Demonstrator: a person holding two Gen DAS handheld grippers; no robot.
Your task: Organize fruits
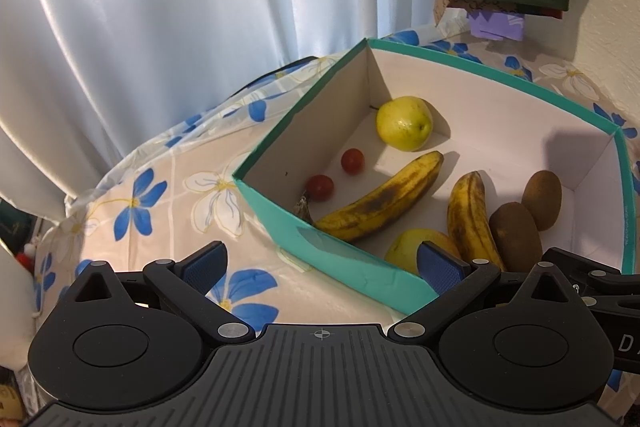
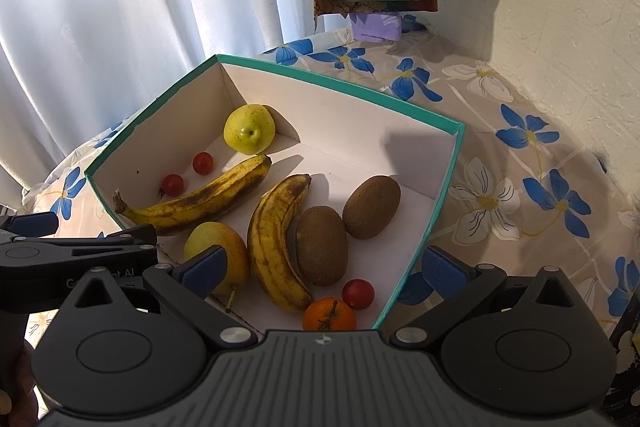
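Nearest the right-wrist lens, the right tongs (image 2: pixel 324 269) stand spread wide and empty over the near end of the teal box (image 2: pixel 448 183). Between their blue pads (image 2: pixel 204 269) lie a spotted banana (image 2: pixel 276 247), a kiwi (image 2: pixel 322 245), a cherry tomato (image 2: pixel 358 293) and a small orange (image 2: pixel 329 315); a yellow pear (image 2: pixel 214 237) sits partly behind the left pad. Farther in are a second kiwi (image 2: pixel 371 201), another banana (image 2: pixel 200 201), two more tomatoes (image 2: pixel 173 184) and a green-yellow pear (image 2: pixel 249 128) in the far corner. The left tongs (image 1: pixel 322 267) are likewise spread and hold nothing, straddling the box's near wall (image 1: pixel 352 267) above the flowered counter (image 1: pixel 160 211).
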